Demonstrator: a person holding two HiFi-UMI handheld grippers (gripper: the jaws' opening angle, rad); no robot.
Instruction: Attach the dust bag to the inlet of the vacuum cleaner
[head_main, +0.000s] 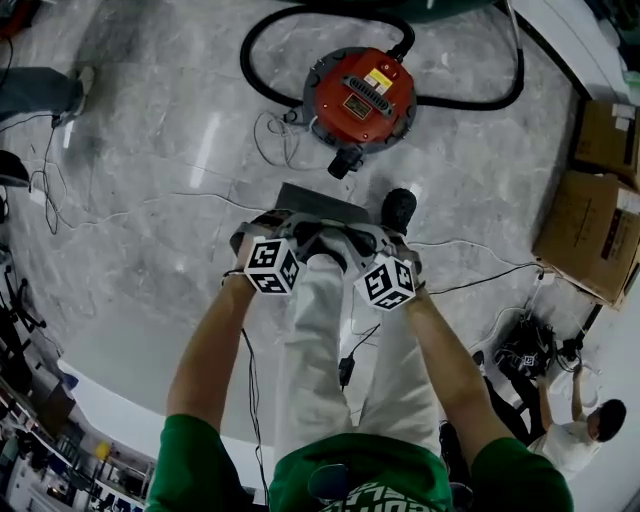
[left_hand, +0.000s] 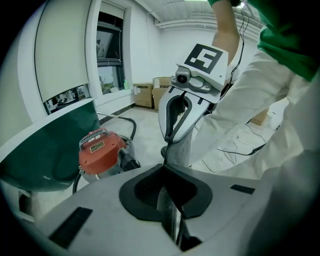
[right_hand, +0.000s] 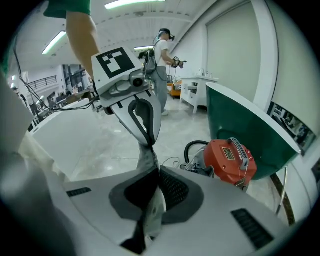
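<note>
While the left hand-held gripper (head_main: 262, 232) and right hand-held gripper (head_main: 375, 238) each clamped the dust bag (head_main: 318, 203) above the floor, short of the vacuum cleaner (head_main: 360, 97), its thin edge could slip free, or a tilted approach could miss the inlet (head_main: 345, 160).

Vacuum cleaner (head_main: 360, 97) on floor (head_main: 150, 200) ahead of person's legs (head_main: 310, 340), hose (head_main: 246, 62) looped behind it, dust bag (head_main: 318, 203) between vacuum cleaner and legs, left gripper (head_main: 258, 228) at its left edge, right gripper (head_main: 392, 238) at its right edge, cardboard boxes (head_main: 595, 230) on floor at right.
</note>
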